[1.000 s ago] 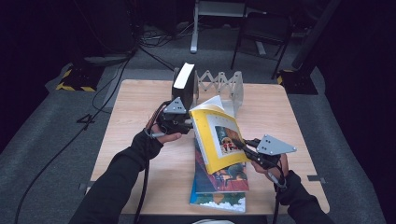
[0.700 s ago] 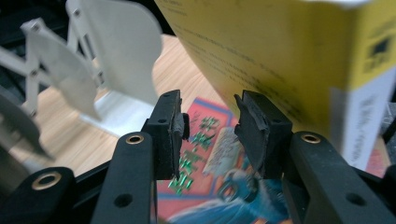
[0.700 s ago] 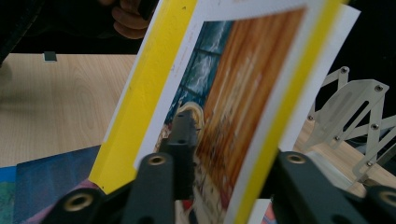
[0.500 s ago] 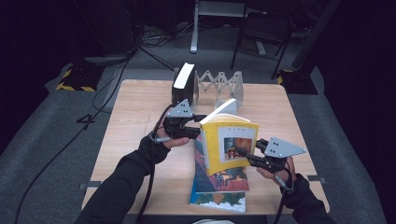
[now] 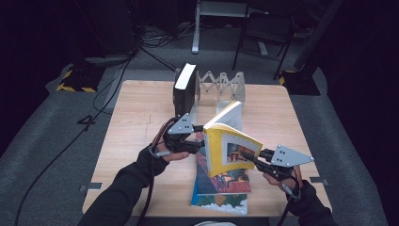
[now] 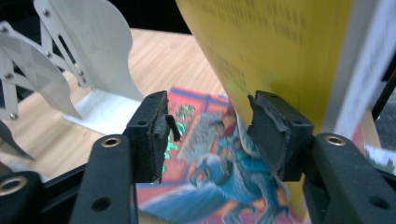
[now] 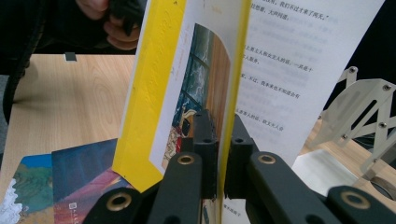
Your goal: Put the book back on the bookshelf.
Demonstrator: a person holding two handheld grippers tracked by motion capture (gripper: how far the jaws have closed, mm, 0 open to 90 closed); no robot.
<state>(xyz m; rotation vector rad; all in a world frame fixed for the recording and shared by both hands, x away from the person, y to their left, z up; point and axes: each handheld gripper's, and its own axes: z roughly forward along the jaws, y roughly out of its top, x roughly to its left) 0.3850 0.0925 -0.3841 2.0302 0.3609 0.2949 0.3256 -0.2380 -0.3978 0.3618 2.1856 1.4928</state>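
Holding: yellow-covered paperback book stands upright above the table, cover pinched by right gripper; its pages fan open toward the far side.
Book vs tongs: book sits between both tongs. Right gripper reaches it from the near-right side, left gripper sits just beside its spine edge on the left.
Long axis: book's spine runs roughly up-down, tilted a bit; top leans away from the person.
Right tongs: jaws narrow, clamped on the yellow front cover w/ one pad each side; printed text page shows behind it in right gripper view.
Left tongs: jaws about half open and just been opening; pads don't press anything. Yellow cover hangs just past the right-hand pad, nothing gripped btwn them.
Nearer hand: right hand carries the book alone; left is close enough to re-take it.
Below: two flat colourful picture-cover books lie stacked on light wooden table, under the raised book.
Beyond tongs: white metal accordion book rack w/ a thick black book standing at its left end; judged to be where the yellow book goes.
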